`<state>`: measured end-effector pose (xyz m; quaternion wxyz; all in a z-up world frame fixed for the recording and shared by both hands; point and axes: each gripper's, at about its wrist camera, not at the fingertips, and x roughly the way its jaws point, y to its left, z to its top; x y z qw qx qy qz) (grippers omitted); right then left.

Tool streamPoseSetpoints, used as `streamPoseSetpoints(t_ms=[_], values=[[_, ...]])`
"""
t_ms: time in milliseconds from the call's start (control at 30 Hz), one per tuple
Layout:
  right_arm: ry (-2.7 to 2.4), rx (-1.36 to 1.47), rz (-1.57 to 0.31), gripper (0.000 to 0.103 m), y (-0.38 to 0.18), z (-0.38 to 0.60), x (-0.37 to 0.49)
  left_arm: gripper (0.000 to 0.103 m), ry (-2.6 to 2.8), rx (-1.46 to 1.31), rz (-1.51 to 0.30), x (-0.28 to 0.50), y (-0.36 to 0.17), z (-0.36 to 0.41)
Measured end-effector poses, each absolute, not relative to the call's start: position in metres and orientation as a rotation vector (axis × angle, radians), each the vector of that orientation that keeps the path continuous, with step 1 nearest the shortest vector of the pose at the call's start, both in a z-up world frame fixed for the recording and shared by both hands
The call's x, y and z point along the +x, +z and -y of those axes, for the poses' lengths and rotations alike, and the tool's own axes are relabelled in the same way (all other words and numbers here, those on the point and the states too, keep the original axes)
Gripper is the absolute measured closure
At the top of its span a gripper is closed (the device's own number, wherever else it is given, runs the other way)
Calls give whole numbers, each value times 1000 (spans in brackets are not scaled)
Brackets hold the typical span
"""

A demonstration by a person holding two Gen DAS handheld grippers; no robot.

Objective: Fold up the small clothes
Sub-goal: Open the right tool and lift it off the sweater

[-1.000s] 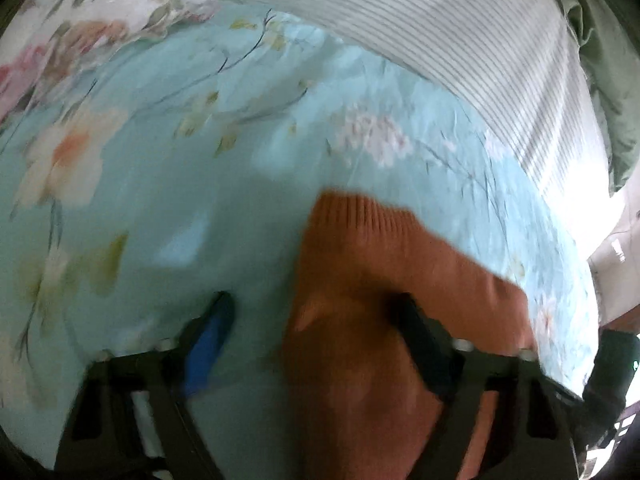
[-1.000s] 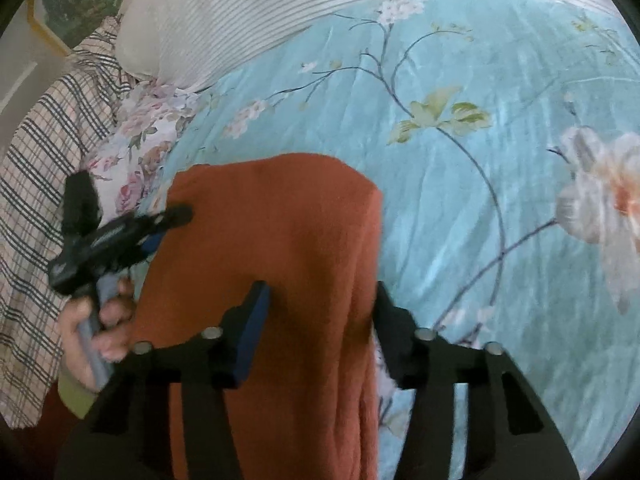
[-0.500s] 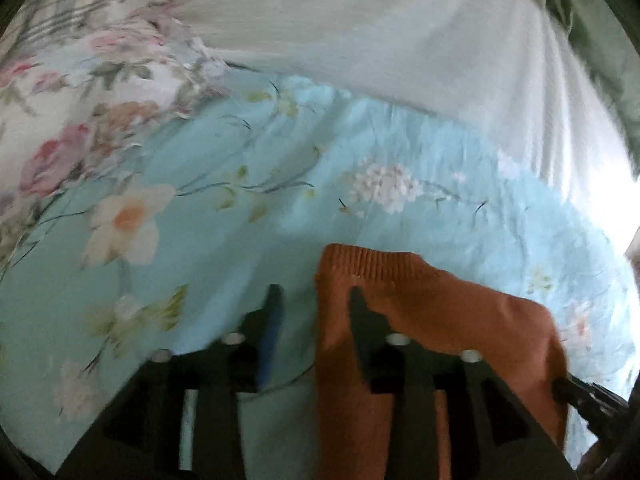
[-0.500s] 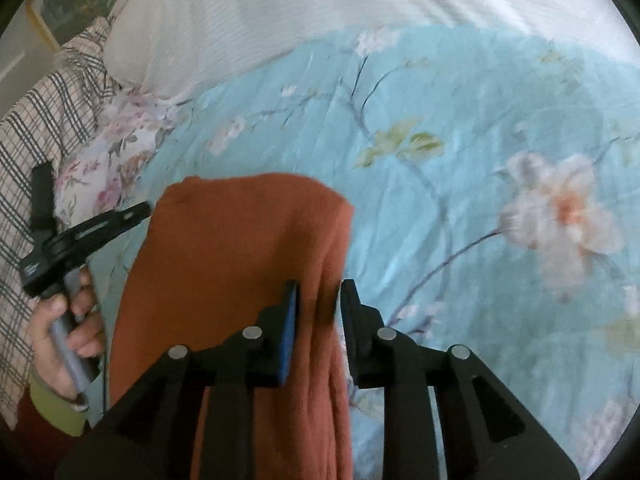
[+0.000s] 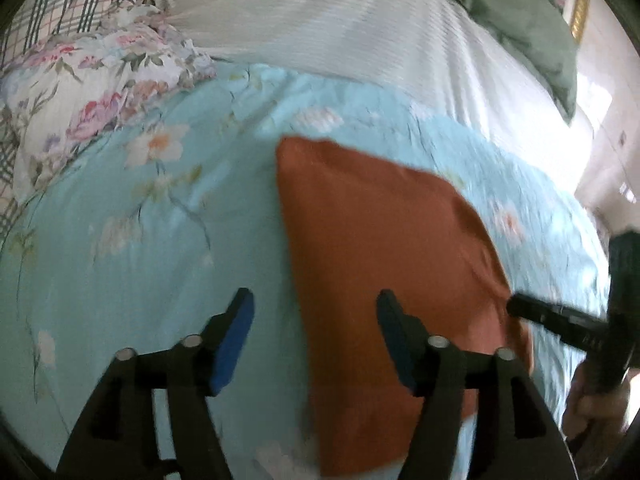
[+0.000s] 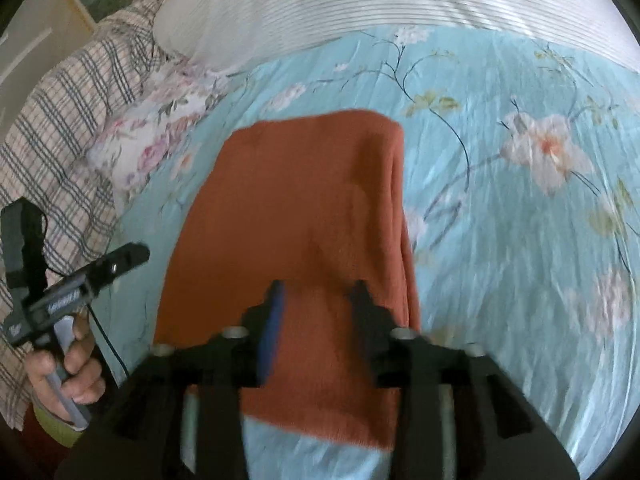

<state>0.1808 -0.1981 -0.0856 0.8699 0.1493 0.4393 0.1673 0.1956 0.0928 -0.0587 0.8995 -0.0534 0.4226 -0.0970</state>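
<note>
A rust-orange knit garment [image 5: 380, 248] lies folded flat on the light blue floral bedspread [image 5: 120, 240]; it also shows in the right wrist view [image 6: 296, 208]. My left gripper [image 5: 314, 312] is open and empty, raised above the garment's left edge. My right gripper [image 6: 318, 300] is open and empty, its jaws apart above the garment's near half. The right gripper's body shows at the right edge of the left wrist view [image 5: 560, 320]. The left gripper and the hand holding it show at the left of the right wrist view [image 6: 72, 292].
A white striped pillow [image 5: 340, 28] lies behind the bedspread [image 6: 520, 220]. A pink floral cushion [image 5: 80, 80] and a plaid cloth [image 6: 60, 128] lie at the left. A green cloth [image 5: 520, 20] lies at the far right corner.
Both grippers opened, let go of the garment's edges and pulled back. The garment now lies flat, folded, on the bedspread.
</note>
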Motion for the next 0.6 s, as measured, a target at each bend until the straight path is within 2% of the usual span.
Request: streamPoseSetpoints(t_ms=[33,267,333,400,600], values=[[346,304,-914,49,-85,198,173,23,-194,-95,-882,185,-61,-90],[342,276,-930,47,-91,199,127,21,-209,20,-919,120,-76,-80],[352,254,-942,38,-95,196,112,21,-200,43,-925,108,-79,-78],[367,229,-950,33,-98,192,100,20,-190,59,-934,96,-83,-76],[395,134,-968,32,-101,184,67,20,-178,96,-971,77,-92,-77]])
